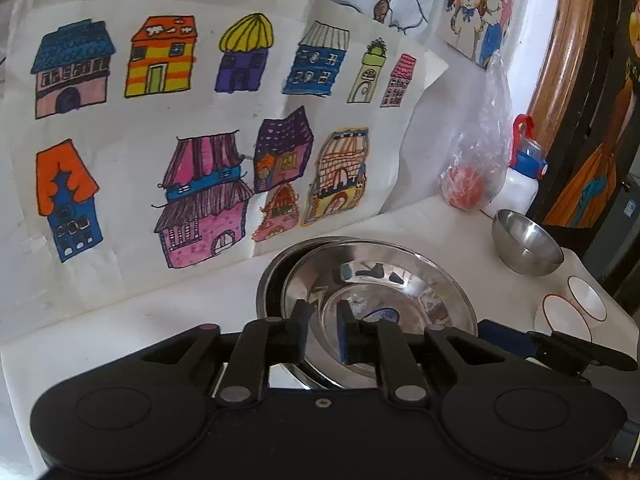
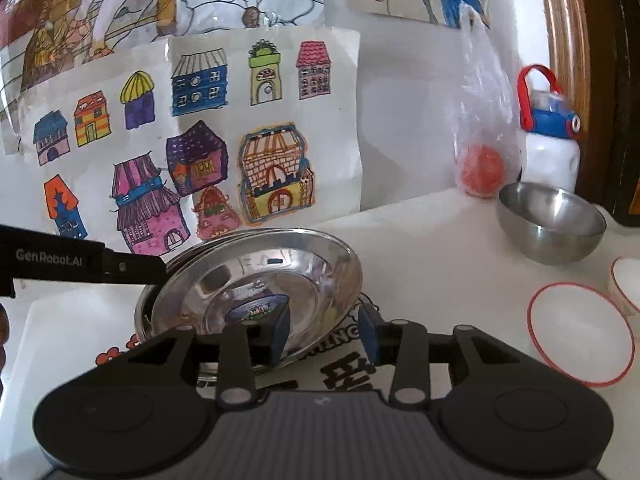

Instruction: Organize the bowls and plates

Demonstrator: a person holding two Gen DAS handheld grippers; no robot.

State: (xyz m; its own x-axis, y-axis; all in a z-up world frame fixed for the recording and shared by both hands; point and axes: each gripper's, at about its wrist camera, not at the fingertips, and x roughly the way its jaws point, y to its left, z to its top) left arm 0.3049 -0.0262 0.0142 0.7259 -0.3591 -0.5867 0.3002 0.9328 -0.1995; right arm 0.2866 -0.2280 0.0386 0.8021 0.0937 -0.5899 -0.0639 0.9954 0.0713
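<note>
A shiny steel plate (image 1: pixel 384 280) lies tilted on top of another steel plate (image 1: pixel 272 276) on the white table. My left gripper (image 1: pixel 323 330) straddles its near-left rim, fingers a little apart, not clamped. In the right wrist view the same top plate (image 2: pixel 260 276) is tilted, and my right gripper (image 2: pixel 326 332) is open with its left finger (image 2: pixel 282 330) over the plate's near rim and its right finger outside it. A steel bowl (image 2: pixel 550 226) stands at the right, also in the left wrist view (image 1: pixel 526 246). Two white red-rimmed bowls (image 2: pixel 580 332) sit at the right.
A bagged orange fruit (image 2: pixel 482 170) and a white bottle with a blue and red cap (image 2: pixel 550 144) stand by the back wall. Children's house drawings (image 1: pixel 200 140) lean on the wall. Printed paper (image 2: pixel 340 368) lies under the plates. The left gripper's arm (image 2: pixel 80 264) reaches in from the left.
</note>
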